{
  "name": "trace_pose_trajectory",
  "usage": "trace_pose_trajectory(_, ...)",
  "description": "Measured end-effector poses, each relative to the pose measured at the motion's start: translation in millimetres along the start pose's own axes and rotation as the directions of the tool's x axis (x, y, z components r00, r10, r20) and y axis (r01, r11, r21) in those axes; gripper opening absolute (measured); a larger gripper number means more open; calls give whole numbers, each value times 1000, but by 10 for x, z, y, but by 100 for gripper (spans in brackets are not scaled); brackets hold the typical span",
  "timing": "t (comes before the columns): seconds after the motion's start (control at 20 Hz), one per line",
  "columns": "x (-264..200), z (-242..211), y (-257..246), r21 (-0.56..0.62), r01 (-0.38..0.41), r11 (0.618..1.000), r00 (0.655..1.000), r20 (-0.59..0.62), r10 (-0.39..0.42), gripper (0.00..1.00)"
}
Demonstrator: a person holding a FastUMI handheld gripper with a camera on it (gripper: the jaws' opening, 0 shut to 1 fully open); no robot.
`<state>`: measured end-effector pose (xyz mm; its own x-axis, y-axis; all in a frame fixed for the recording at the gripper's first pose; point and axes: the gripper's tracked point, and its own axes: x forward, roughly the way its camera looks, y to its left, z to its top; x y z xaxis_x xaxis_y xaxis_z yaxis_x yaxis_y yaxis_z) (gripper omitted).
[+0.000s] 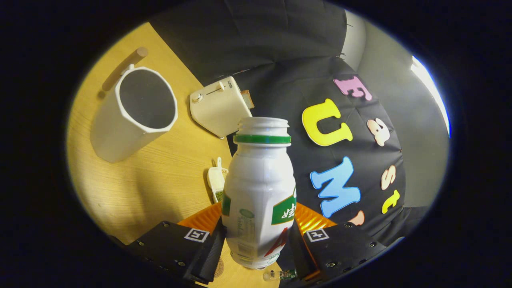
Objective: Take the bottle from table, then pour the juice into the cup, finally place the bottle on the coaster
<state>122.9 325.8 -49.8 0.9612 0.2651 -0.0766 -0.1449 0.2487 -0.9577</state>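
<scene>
Our jaws stand clamped on the white plastic juice bottle, one finger pressing each side of its lower body, so the gripper carries the bottle between its fingers. In the gripper view we see the bottle rising straight ahead from between the fingers, its uncapped threaded mouth at the far end above a green neck ring, and a green and red label wrapping the lower half next to the pads. The whole scene sits tilted in this view, so the light wooden table slopes away to the left of the bottle. Beyond the fingers and well to the left, a tall white faceted cup stands on the table with its open mouth turned towards us; we cannot tell whether it holds anything. Behind the cup lies a short wooden rod. Between the cup and the bottle's mouth, further back, a cream-coloured toaster sits near the table's edge. Just left of the bottle's middle, a small white scoop rests on the table. Under the bottle's base, between the fingers, we glimpse the edge of a round coaster, too hidden to say if the bottle touches it.
</scene>
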Motion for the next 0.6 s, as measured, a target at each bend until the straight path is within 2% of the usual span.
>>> trace_pose_trajectory(0.6,-82,103,-5,-188,48,981,999,18,-46,73)
